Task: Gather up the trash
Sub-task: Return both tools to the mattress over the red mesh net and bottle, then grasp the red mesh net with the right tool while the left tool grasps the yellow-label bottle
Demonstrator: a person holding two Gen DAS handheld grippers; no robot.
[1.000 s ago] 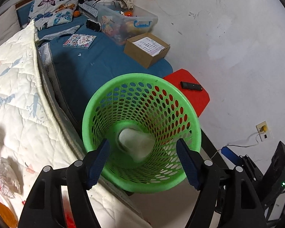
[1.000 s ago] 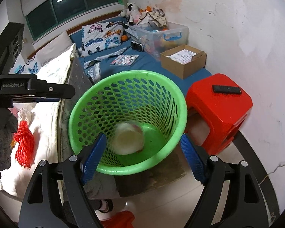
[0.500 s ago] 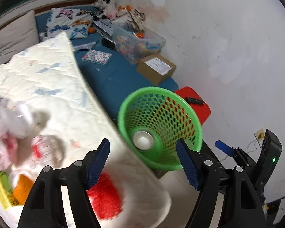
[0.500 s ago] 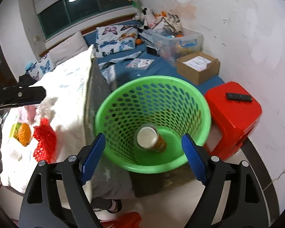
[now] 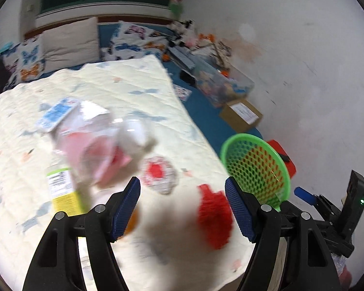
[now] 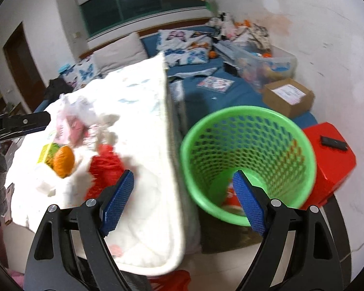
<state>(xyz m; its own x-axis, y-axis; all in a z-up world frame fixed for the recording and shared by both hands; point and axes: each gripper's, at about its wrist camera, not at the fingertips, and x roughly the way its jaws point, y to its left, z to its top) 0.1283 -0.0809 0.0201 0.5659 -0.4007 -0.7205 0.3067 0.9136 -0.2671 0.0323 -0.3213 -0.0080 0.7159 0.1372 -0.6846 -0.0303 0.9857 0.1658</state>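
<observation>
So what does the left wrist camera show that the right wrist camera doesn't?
Only the left view shows the wall socket's side gear, a black device with a green light. Only the right view shows the basket's inside, with something red at the bottom, and a brown door. Both share the green basket, the red mesh bag, the white quilt, the cardboard box and the red stool.

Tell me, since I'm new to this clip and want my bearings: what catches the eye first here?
The bright green basket beside the bed, with a red stool against its far side. Next, the heap of trash on the white quilt: a red net, an orange ball and crumpled wrappers. Both blue-padded claws, left and right, are open and empty.
</observation>
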